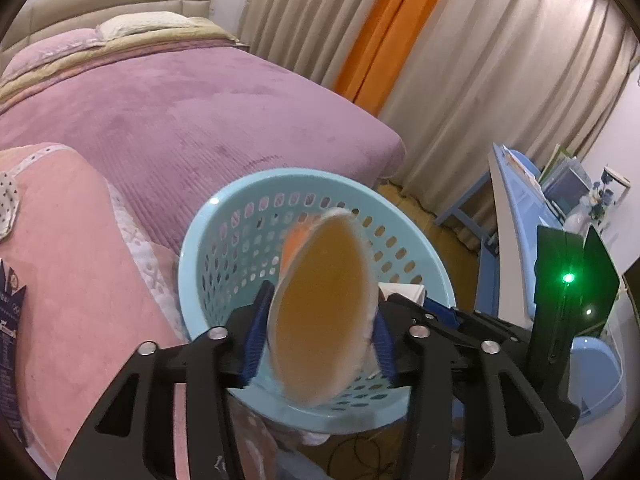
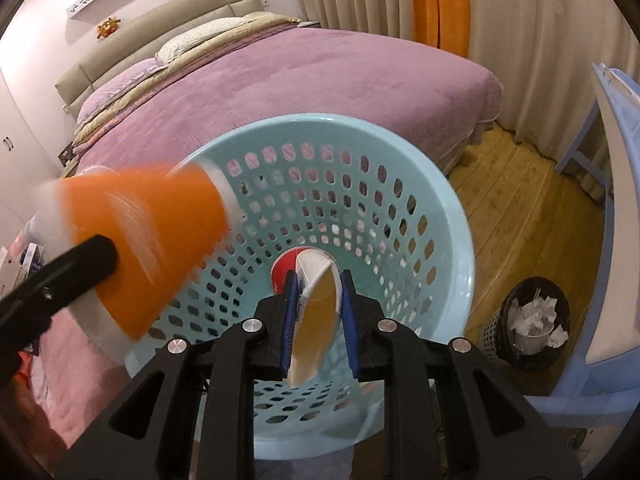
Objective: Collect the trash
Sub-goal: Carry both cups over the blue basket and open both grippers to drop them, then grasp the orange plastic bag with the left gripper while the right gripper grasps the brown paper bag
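left gripper (image 1: 320,344): jaws part open around an orange paper cup (image 1: 320,312), its pads looking just clear of it, mouth toward the camera, over the blue basket (image 1: 196,240) for the drop | right gripper (image 2: 318,320): closed on a red-and-white cup (image 2: 316,300), deep ahead over the same basket so it falls inside.
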The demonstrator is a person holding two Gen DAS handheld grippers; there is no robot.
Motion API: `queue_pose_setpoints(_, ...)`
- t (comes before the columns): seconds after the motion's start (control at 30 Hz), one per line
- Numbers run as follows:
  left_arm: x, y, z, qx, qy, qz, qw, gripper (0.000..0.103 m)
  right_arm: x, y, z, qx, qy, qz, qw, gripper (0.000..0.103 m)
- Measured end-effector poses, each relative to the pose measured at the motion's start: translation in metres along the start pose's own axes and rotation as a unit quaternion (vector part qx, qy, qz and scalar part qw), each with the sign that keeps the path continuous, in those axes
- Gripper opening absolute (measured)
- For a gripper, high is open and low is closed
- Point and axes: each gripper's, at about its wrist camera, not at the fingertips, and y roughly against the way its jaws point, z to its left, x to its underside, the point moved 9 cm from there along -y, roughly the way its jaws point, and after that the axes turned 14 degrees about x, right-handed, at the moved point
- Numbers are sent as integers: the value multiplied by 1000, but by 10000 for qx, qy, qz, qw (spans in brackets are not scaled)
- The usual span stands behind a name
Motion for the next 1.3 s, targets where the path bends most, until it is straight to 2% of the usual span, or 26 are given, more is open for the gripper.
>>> queue_pose_setpoints(0.07,1,4,-5,33,19,-45,10000,61,2,3,1,-1,12,-17,10000,23)
queue_pose_setpoints(0.1,1,10,-5,56,17,-99,9999,65,1,6,1,-31,1,-38,10000,28)
queue_pose_setpoints(0.13,2,12,-8,60,7,-123,9999,65,2,9,0,-43,-22,-71,10000,31)
queue_pose_setpoints(0.2,4,22,-9,60,-23,-188,9998,65,0,15,-1,-47,-71,-152,9998,46)
queue_pose_setpoints(0.47,6,71,-23,31,-169,-585,9981,67,-7,57,12,-243,-29,-521,9983,47)
queue_pose_setpoints(0.73,17,151,-38,-196,-358,-1189,9921,68,-5,116,57,-653,273,-990,9926,48)
queue_pose_setpoints(0.93,35,220,-26,-712,-318,-1673,9828,71,5,155,105,-1018,619,-1266,9848,50)
queue_pose_setpoints(1.1,63,271,3,-1275,-50,-2027,9709,76,17,175,149,-1322,962,-1413,9764,52)
queue_pose_setpoints(1.2,80,288,24,-1472,248,-2112,9660,77,27,185,180,-1502,1189,-1438,9709,53)
queue_pose_setpoints(1.3,102,305,51,-1883,477,-2089,9585,77,38,194,214,-1683,1516,-1503,9623,53)
